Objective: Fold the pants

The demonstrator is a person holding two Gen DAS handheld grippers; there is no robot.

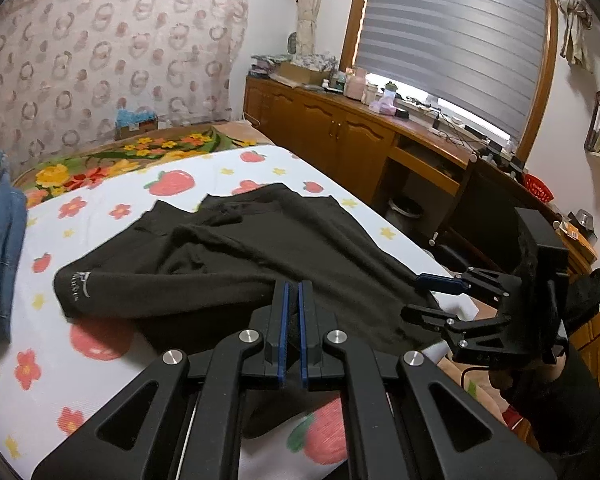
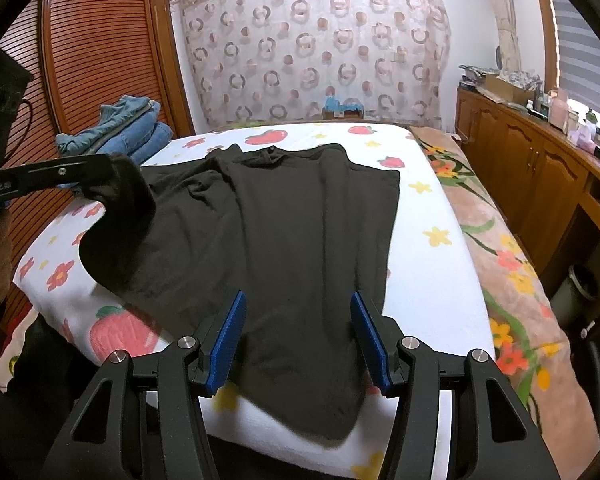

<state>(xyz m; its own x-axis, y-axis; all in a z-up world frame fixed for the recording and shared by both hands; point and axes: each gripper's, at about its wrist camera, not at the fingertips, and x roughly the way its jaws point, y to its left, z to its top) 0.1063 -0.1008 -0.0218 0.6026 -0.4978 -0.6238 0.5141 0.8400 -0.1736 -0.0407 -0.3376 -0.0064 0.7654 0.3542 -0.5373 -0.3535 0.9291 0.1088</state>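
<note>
**Left jaws clamp lifted pants leg**

The left gripper [image 1: 293,312] pinches a fold of the black pants [image 2: 284,216], the held edge hidden between its pads. The right gripper [image 2: 298,336] hangs released above the cloth, spread on the fruit-print sheet [image 2: 428,280].

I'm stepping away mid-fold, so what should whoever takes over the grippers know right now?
Left gripper: shut on a lifted edge of the black pants, carrying it across.
Right gripper: open over the near end of the pants, gripping nothing.
The pants lie on the strawberry-print sheet; folded jeans sit at the far left corner.
Done: first fold started. Left: lay the edge down, smooth it, finish folding.
</note>
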